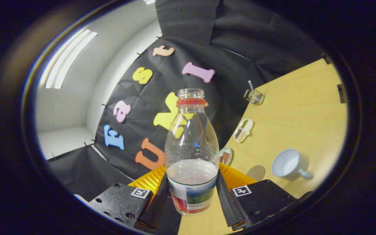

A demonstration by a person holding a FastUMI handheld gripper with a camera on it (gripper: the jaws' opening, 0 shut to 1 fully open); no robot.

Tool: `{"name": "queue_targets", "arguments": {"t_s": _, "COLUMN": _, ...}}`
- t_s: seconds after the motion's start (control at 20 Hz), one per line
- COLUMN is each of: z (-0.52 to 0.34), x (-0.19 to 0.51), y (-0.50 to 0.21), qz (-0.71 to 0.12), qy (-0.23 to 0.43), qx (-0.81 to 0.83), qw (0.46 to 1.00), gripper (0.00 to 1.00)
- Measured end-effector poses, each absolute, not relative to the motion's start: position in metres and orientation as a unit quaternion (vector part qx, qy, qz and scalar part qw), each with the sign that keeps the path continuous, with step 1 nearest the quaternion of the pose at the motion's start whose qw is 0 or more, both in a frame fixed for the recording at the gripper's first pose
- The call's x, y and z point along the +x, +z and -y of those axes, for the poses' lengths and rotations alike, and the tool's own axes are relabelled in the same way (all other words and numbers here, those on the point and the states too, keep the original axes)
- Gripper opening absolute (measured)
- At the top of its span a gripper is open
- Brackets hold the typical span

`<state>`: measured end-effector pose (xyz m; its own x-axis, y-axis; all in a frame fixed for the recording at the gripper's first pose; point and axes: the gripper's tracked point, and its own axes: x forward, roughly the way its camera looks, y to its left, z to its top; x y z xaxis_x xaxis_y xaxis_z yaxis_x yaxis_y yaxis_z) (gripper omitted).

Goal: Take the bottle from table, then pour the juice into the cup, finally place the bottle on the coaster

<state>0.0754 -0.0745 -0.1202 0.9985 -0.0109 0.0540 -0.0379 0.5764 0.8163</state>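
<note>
Gripper view: tilted scene, yellow wooden surface running off beyond the jaws, black cloth wall behind, white room wall and ceiling light strips past that. Sitting on the surface: a white cup, a round brown coaster just beside it, an oval dish, a small plate partly behind the bottle, a clear glass holder near the wall. Gripper jaws are closing narrow, both fingers pressing the sides of the clear bottle. Bottle is standing upright between the fingers, cap off, red neck ring, liquid filling the lower part, label at base. Cup and coaster lying well apart from it, beyond the fingers.
</note>
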Motion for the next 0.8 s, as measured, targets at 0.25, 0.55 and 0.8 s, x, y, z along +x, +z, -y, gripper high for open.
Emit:
{"name": "queue_targets", "arguments": {"t_s": 0.25, "z": 0.072, "x": 0.071, "y": -0.106, "qz": 0.045, "qy": 0.004, "qx": 0.347, "qw": 0.937, "gripper": 0.77}}
{"name": "queue_targets", "arguments": {"t_s": 0.55, "z": 0.077, "x": 0.079, "y": -0.087, "qz": 0.055, "qy": -0.011, "qx": 0.223, "qw": 0.973, "gripper": 0.77}}
{"name": "queue_targets", "arguments": {"t_s": 0.8, "z": 0.071, "x": 0.105, "y": -0.086, "qz": 0.027, "qy": -0.026, "qx": 0.137, "qw": 0.99, "gripper": 0.77}}
